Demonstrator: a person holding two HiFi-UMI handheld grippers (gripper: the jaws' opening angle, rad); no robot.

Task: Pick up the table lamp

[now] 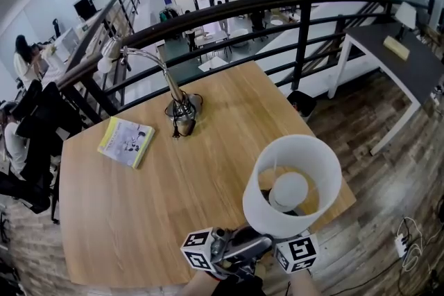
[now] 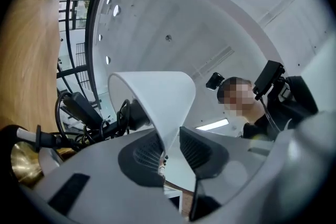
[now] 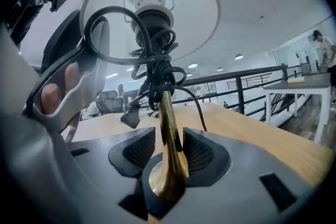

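Both stand released. The left hand-held gripper (image 2: 169,150) straddles the shade (image 2: 157,97) rim of the table lamp (image 1: 291,184) — the right hand-held gripper (image 3: 169,152), its brass stem (image 3: 167,113).

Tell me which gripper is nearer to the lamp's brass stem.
Right. The right gripper has the brass stem between its open jaws; the left gripper is at the white shade, its jaws astride the edge.

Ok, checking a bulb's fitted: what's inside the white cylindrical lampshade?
From above, a round white bulb sits centred inside the white cylindrical lampshade. The bulb covers its socket there; from below, the right gripper view shows the black socket and coiled black cable.
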